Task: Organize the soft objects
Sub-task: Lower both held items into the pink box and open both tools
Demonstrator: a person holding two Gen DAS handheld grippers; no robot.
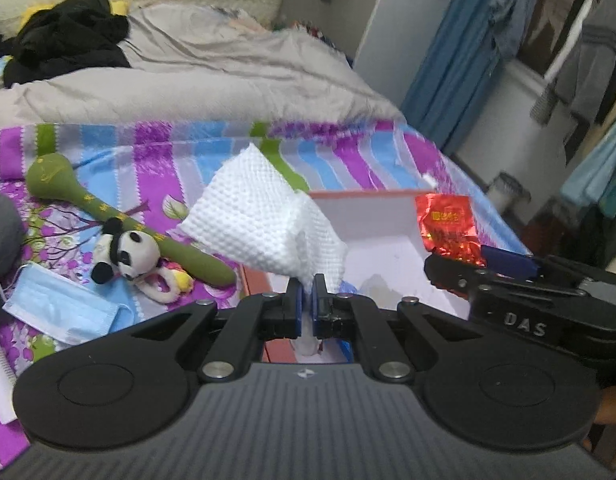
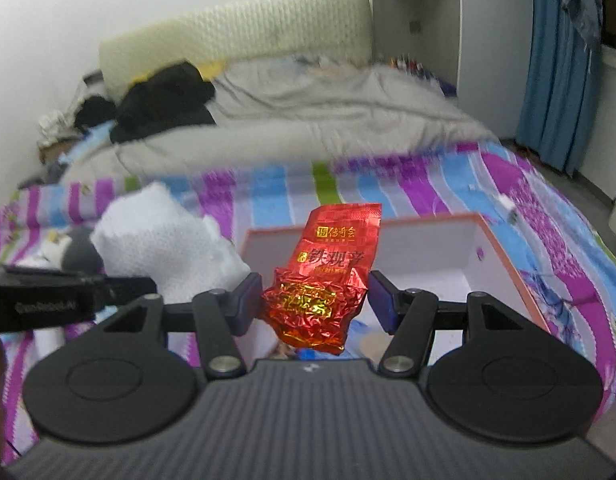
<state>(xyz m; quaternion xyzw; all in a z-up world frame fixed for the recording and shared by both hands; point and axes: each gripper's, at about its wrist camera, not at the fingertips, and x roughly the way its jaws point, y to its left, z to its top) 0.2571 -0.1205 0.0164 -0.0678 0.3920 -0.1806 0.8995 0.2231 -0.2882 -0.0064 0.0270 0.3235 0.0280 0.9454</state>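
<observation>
My left gripper [image 1: 307, 288] is shut on a white textured paper towel [image 1: 264, 216], held up over the near left corner of an open white box with an orange rim [image 1: 364, 192]. My right gripper [image 2: 314, 300] is open, its jaws apart on either side of a red foil tea packet [image 2: 328, 268], which is over the box [image 2: 504, 256]. I cannot tell whether the packet touches the pads. The packet also shows in the left wrist view [image 1: 446, 220], and the towel in the right wrist view [image 2: 160, 232].
On the striped bedsheet left of the box lie a green plush mallet [image 1: 88, 200], a small panda plush [image 1: 128, 254], a blue face mask [image 1: 64, 312] and a grey soft object [image 1: 0, 232]. A grey quilt [image 1: 212, 72] and black clothes [image 1: 64, 40] lie behind.
</observation>
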